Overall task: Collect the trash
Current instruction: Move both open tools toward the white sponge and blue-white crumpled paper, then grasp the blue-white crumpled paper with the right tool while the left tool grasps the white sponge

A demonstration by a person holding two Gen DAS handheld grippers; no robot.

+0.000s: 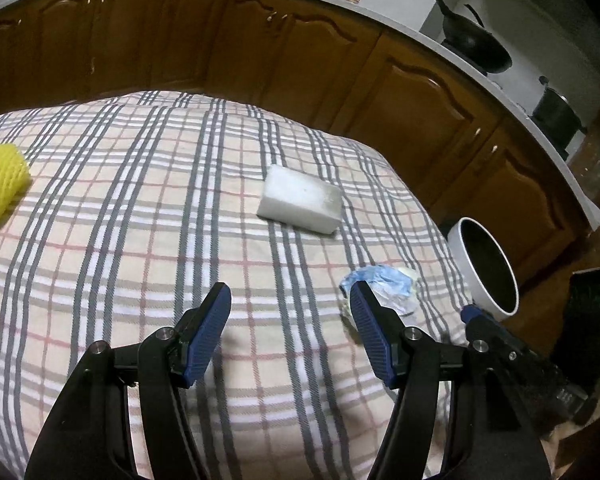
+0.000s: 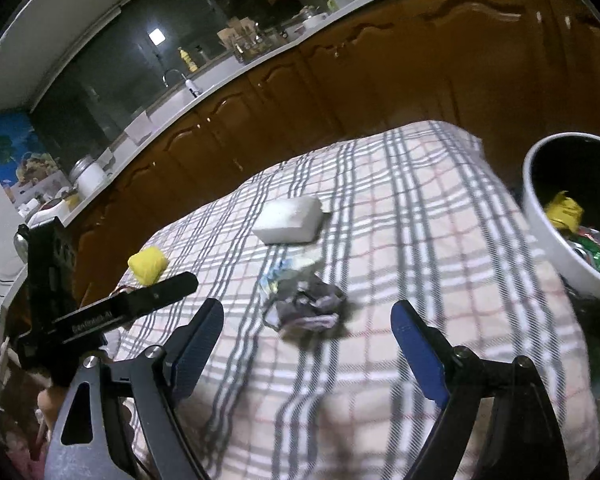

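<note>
Both the left tool and right tool hang spread and empty above the checkered desk, the crumpled wrapper lying near its edge beside the white bin.

Plaid cloth covers table; brown cabinets behind; black wok, pot on counter.

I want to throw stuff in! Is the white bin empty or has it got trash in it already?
Not empty. The right wrist view looks into the bin and shows a yellow scrap and shiny wrappers lying inside.
</note>
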